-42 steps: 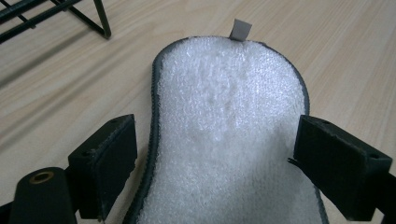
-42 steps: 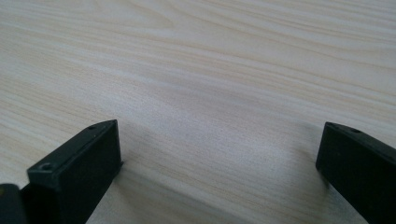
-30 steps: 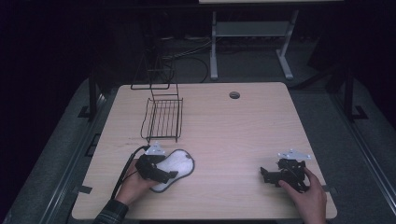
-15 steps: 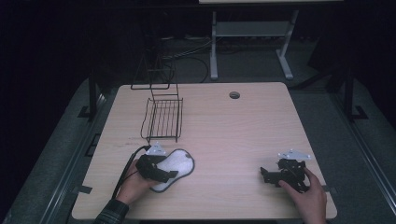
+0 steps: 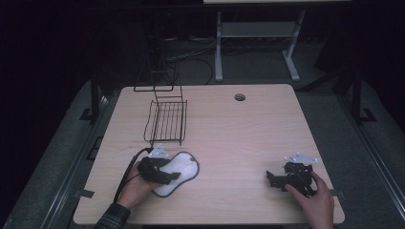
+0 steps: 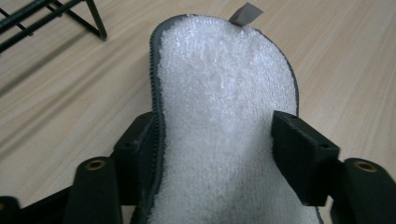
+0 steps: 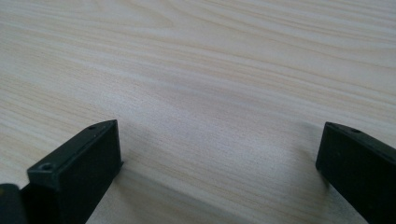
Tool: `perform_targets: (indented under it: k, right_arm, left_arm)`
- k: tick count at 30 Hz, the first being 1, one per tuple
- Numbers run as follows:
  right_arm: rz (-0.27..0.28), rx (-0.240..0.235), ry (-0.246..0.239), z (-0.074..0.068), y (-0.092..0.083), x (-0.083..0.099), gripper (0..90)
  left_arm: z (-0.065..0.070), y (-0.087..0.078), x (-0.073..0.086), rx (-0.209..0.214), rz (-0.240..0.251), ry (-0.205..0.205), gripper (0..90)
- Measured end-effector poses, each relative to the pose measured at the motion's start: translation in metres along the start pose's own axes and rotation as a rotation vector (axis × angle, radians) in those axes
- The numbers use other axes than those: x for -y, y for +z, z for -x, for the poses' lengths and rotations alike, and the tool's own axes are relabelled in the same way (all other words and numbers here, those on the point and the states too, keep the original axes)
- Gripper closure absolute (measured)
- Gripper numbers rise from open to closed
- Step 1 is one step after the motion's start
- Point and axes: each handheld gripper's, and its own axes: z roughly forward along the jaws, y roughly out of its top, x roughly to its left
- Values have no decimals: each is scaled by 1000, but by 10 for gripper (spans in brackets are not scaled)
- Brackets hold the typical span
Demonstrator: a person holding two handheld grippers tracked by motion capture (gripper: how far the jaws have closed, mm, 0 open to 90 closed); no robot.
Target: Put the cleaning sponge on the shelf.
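A white terry pad (image 5: pixel 185 166) with a grey edge, shaped like a shoe insole, lies flat at the front left of the wooden table (image 5: pixel 239 138). My left gripper (image 5: pixel 171 175) reaches over its near end. In the left gripper view the pad (image 6: pixel 224 102) runs between the two black jaws, which press on both of its edges, and its left edge curls up; I read the left gripper (image 6: pixel 217 126) as shut on it. My right gripper (image 5: pixel 270 180) rests at the front right, held by a hand. Its jaws (image 7: pixel 219 133) stand wide open over bare wood.
A black wire rack (image 5: pixel 166 121) stands behind the pad at the left, its foot also in the left gripper view (image 6: pixel 46 18). A cable hole (image 5: pixel 239 97) sits near the table's far edge. A grey tag (image 6: pixel 245 13) sticks out at the pad's far tip.
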Motion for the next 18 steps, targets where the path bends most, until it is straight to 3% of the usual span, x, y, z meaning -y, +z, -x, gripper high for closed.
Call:
perform_targets:
  k: [1,18]
  right_arm:
    - [0,0,0,0,0,0,0]
    - [0,0,0,0,0,0,0]
  left_arm:
    - [-1,-2,0,2,7,0,413]
    - [-3,-15,-3,57,83,-29,618]
